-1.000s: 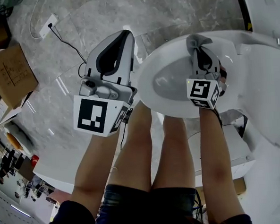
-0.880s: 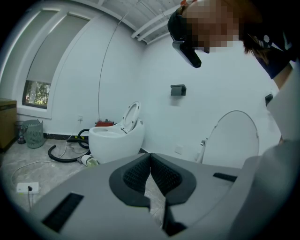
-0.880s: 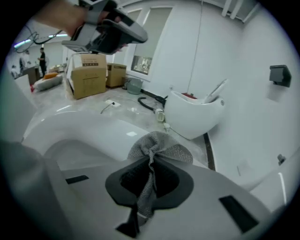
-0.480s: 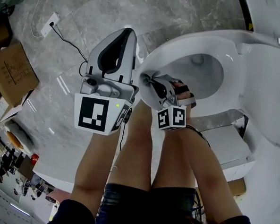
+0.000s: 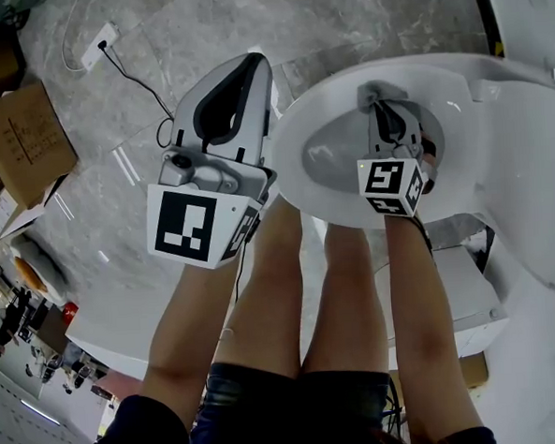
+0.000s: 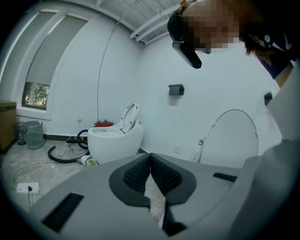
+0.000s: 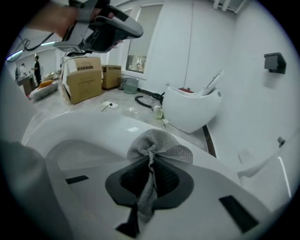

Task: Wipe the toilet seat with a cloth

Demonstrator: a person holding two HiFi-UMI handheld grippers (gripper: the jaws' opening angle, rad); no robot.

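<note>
We swing the right gripper (image 5: 384,107), clamped on the cloth (image 7: 158,143), back from the seat's (image 5: 298,168) near rim to its far rim, so wiping continues. The left gripper (image 5: 247,70) hangs closed and empty beside the seat.

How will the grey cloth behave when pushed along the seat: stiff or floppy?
Probably floppy: the cloth bunches and droops past the right gripper. Likely light, being thin mesh; it may drag on the toilet seat.
</note>
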